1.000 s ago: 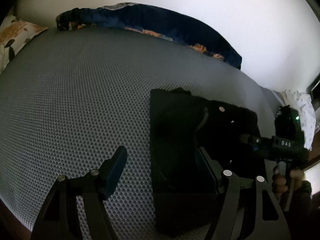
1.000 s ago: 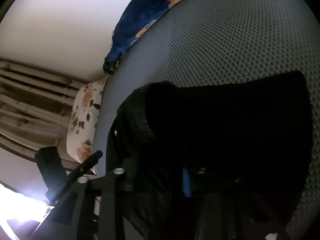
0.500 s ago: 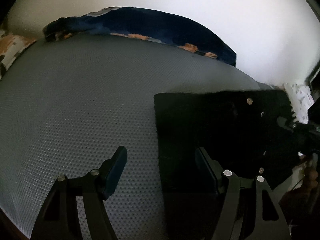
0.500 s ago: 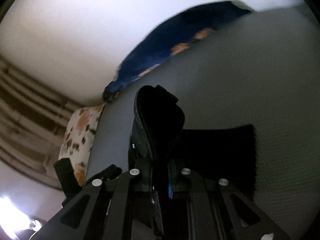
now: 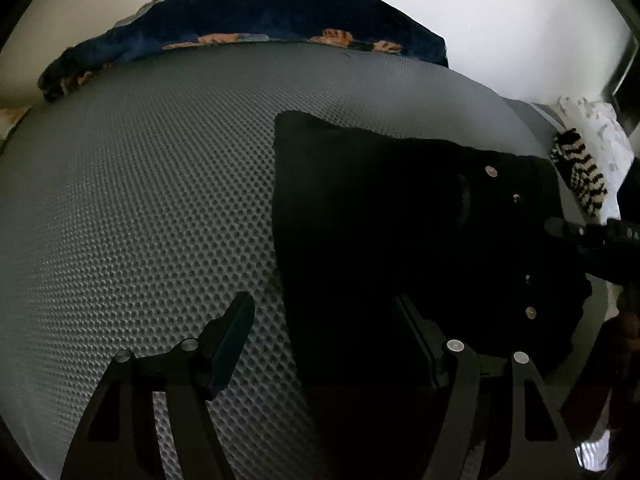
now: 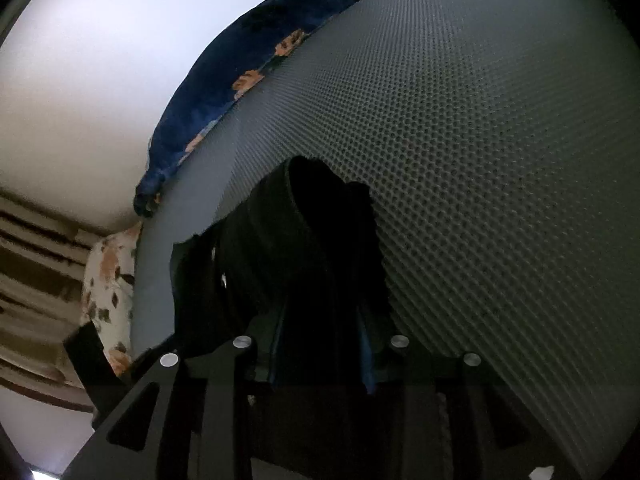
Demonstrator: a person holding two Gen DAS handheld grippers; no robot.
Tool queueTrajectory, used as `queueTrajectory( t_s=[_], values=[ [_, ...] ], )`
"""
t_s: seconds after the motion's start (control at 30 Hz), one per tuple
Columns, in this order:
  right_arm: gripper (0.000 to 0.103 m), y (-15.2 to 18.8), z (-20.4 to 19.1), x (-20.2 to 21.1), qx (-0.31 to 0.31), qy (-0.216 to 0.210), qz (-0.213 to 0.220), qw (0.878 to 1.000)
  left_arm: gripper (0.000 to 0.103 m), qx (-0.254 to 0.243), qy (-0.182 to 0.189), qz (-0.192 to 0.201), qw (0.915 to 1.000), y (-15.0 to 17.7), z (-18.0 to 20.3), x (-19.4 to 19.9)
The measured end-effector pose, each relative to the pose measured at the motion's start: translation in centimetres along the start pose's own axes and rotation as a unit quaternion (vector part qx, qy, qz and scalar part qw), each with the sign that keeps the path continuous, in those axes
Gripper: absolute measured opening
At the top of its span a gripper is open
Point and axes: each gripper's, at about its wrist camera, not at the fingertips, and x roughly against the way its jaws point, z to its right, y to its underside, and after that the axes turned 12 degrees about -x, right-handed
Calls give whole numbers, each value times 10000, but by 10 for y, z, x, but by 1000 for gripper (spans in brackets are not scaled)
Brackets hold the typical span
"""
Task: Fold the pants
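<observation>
Black pants (image 5: pixel 400 232) lie folded on the grey mesh mattress (image 5: pixel 140 220), metal buttons showing near the right end. My left gripper (image 5: pixel 322 300) hangs open above the pants' left edge, with one finger over the mattress, the other over the cloth, and nothing pinched. My right gripper (image 5: pixel 560 228) reaches in from the right edge at the buttoned waist. In the right wrist view its jaws (image 6: pixel 320 312) are opening, with a bunched fold of the black pants (image 6: pixel 312 216) standing between them; the pads sit apart from the cloth.
A dark blue floral blanket (image 5: pixel 260 20) is heaped along the mattress's far edge by the white wall. A striped cloth (image 5: pixel 580 176) and white patterned bedding (image 5: pixel 600 132) lie off the right side. A floral pillow (image 6: pixel 108 280) sits beyond the mattress corner.
The left gripper slid toward the pants, still open. The right gripper pinched the waist fold, carried it rightward, and its jaws now stand wider around the cloth.
</observation>
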Motion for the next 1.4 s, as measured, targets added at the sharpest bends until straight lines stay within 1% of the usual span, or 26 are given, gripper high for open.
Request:
queueTrajectory(
  t_s=[0.2,0.3,0.33,0.37,0.4,0.43,0.5,0.6,0.7,0.77,0.9,1.0,1.07,1.17,1.2,1.33,1.4],
  values=[
    [29,28,4,27,62,236,189,9995,71,-79,80,-1,9999,11,12,9],
    [29,42,6,39,74,188,216,9996,71,-89,102,4,9999,14,17,15],
    [27,46,6,41,86,162,198,9996,71,-95,122,7,9999,15,18,17],
    [21,50,5,41,124,153,158,9997,71,-110,135,3,9998,16,20,19],
    [16,52,4,42,211,255,190,9993,71,-133,141,-5,9998,17,22,21],
    [15,55,2,43,316,358,275,9985,71,-159,137,-7,9998,17,23,22],
    [11,58,0,48,346,357,348,9982,71,-215,120,-18,9997,19,27,26],
    [10,63,-1,58,294,283,398,9984,71,-261,140,-52,9995,23,27,29],
    [10,70,5,58,246,388,356,9983,71,-312,163,-114,9993,29,26,27],
    [10,71,13,46,165,530,276,9981,71,-312,151,-119,9993,31,25,24],
    [10,68,18,40,105,535,204,9983,72,-432,88,-120,9990,30,28,24],
    [10,67,16,39,153,577,149,9981,74,-371,68,-114,9992,30,26,23],
    [11,67,16,39,56,544,136,9984,75,-356,51,-116,9993,29,26,23],
    [15,65,17,39,24,528,134,9985,75,-402,-5,-100,9991,29,27,23],
    [18,65,16,39,20,545,133,9984,75,-420,-32,-92,9991,29,28,24],
    [19,62,12,40,36,581,143,9982,75,-488,-149,-70,9987,26,31,26],
    [25,61,7,42,121,686,190,9974,75,-556,-224,-52,9982,25,33,28]
  ],
)
